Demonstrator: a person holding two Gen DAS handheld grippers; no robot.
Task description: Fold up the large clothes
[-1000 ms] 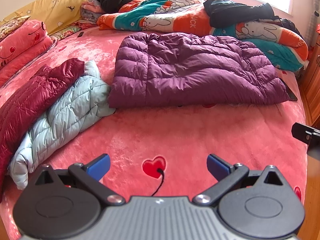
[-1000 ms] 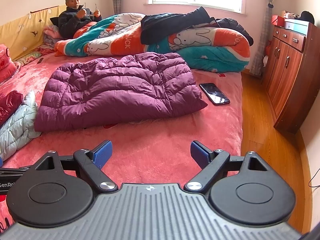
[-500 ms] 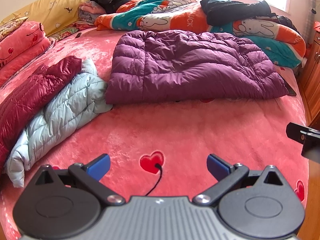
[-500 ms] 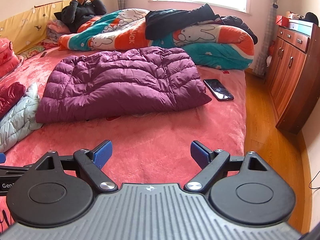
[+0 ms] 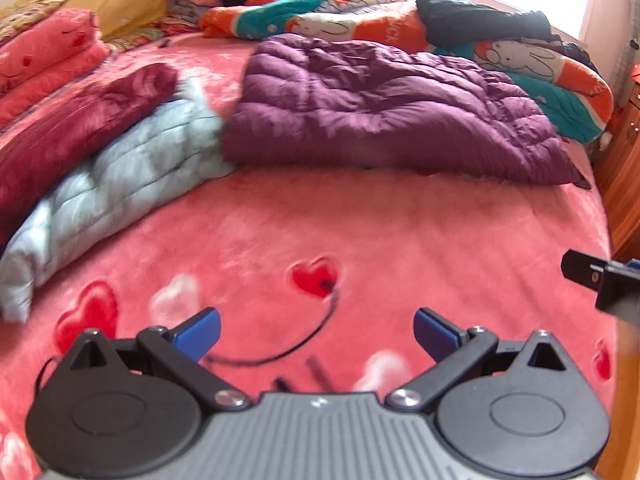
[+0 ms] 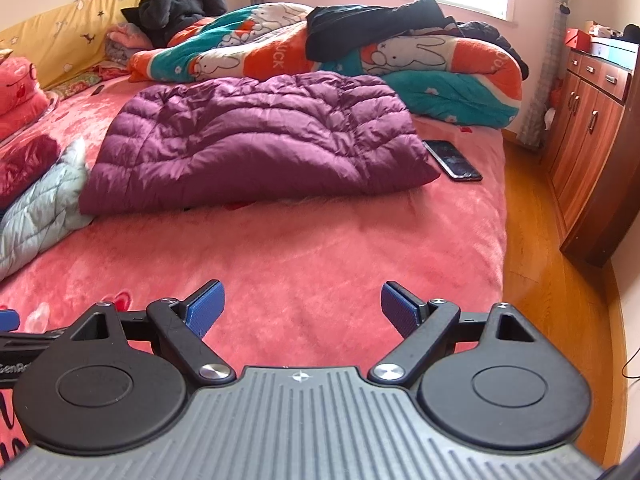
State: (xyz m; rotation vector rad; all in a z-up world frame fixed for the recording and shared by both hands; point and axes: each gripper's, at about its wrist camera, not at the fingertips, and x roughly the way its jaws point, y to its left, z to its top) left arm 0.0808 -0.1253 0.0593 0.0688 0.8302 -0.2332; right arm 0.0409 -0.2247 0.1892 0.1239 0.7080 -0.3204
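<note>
On the bed (image 6: pixel 360 248), both the left gripper (image 5: pixel 316 330) and right gripper (image 6: pixel 302 306) hover with fingers spread, empty; the phone (image 6: pixel 452 159) at the purple jacket's (image 6: pixel 256 148) three o'clock edge risks being dragged off.

Both cameras sit just behind their own claw and look forward and slightly down along the fingers, low over the near end of the bed (image 6: pixel 360 240). The left claw (image 5: pixel 316 330) view faces up the bed, its picture smeared; the right claw (image 6: pixel 302 306) view faces the same way from further right, taking in the floor (image 6: pixel 552 280) and cabinet (image 6: pixel 588 128). Both share the purple jacket (image 5: pixel 380 108) well ahead — and the pale jacket (image 5: pixel 120 184) ahead-left — plus the quilt (image 6: pixel 420 60) beyond. Each claw's edge shows in the other's view.
</note>
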